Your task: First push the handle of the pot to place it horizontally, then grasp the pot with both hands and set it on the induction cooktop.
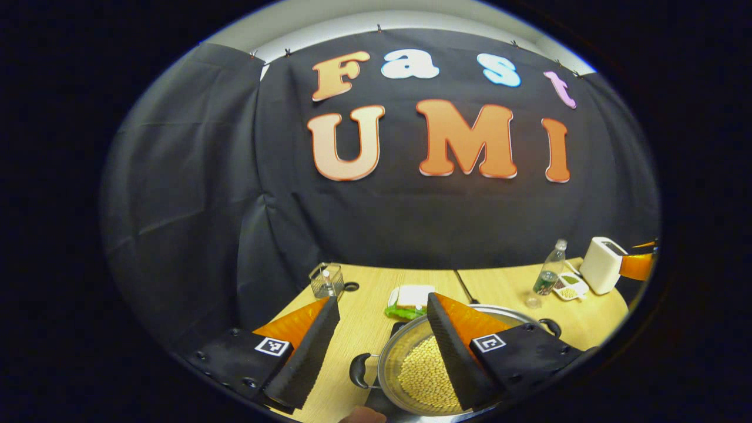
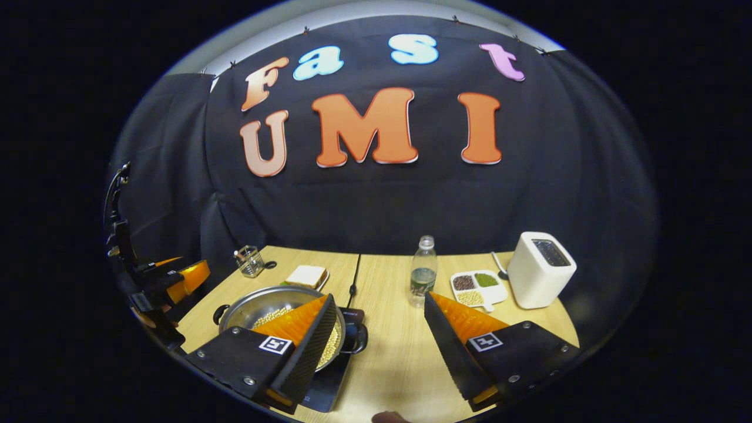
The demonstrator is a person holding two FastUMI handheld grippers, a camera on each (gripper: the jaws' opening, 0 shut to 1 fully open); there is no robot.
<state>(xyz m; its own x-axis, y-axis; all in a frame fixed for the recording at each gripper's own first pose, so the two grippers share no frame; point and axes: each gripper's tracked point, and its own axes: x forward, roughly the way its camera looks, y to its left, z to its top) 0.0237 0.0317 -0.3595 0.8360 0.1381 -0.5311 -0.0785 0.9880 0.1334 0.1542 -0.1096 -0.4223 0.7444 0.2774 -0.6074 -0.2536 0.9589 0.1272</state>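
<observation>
a pale wooden table (image 2: 399, 352) fills the booth, and the pot (image 2: 276, 320) of beans sits on the dark induction cooktop (image 2: 332, 376) with its two loop handles lying roughly side to side. the left gripper (image 1: 382, 358) is spread wide with nothing in it, the near handle (image 1: 359, 371) between its fingers. the right gripper (image 2: 376, 352) is equally wide and empty, the other handle (image 2: 356, 339) just inside its left finger. each hand looks closest to its own handle.

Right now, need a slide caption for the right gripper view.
Open right gripper above table; pot of beans on induction cooktop.
</observation>
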